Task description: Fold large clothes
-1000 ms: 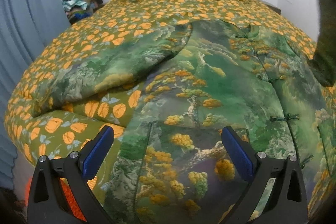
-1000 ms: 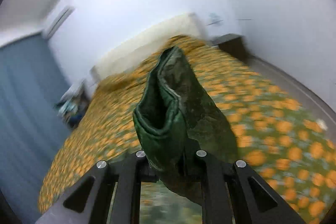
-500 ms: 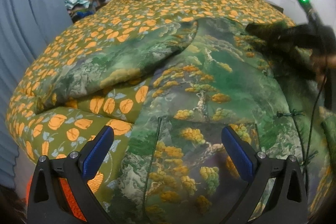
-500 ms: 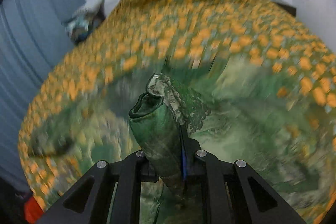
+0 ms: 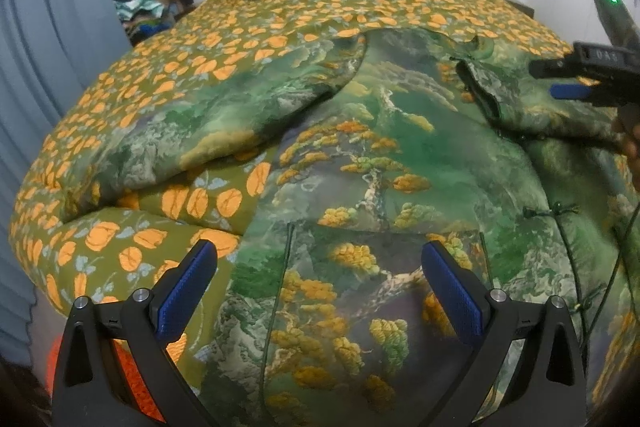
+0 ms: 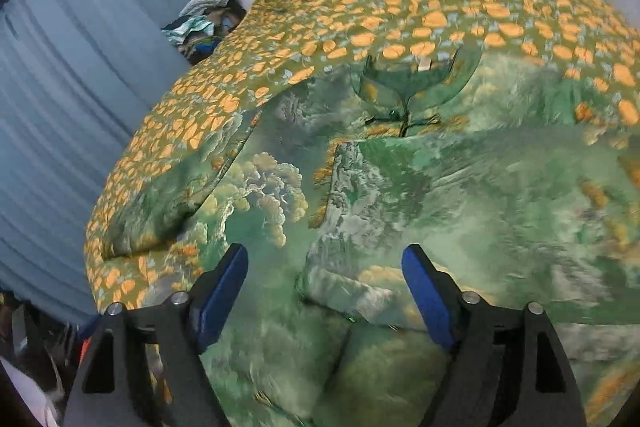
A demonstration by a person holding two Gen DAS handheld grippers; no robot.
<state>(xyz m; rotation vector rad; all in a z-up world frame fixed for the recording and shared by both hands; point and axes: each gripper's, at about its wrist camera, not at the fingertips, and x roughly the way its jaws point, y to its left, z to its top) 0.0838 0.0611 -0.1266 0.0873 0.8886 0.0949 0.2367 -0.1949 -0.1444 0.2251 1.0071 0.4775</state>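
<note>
Both tongs are standing wide with nothing between their blue pads. Seen from the left wrist camera, the left tongs (image 5: 318,291) are hovering over the lower part of the green landscape-print garment (image 5: 384,187), which is lying spread across the bed (image 5: 248,27) on its orange-leaf quilt, close to the near edge. One sleeve (image 5: 224,123) is lying stretched out toward the left edge of the bed, not yet folded in. At the right of this view the right tongs (image 5: 576,79) are hanging spread just above the other sleeve (image 5: 536,107), which is lying doubled inward over the chest beside the knotted front fastenings. From the right wrist camera, the right tongs (image 6: 326,291) are looking up the garment (image 6: 460,187) toward its collar (image 6: 408,83) at the far end, and a folded layer is lying flat over the body, its edge just ahead of the tips. By my reading, the first sleeve fold is laid down and the second is due next. That move is calling for the left tongs to go to the outstretched sleeve near its cuff, pinch it, and carry it across the body without dragging the rest of the cloth askew.
</note>
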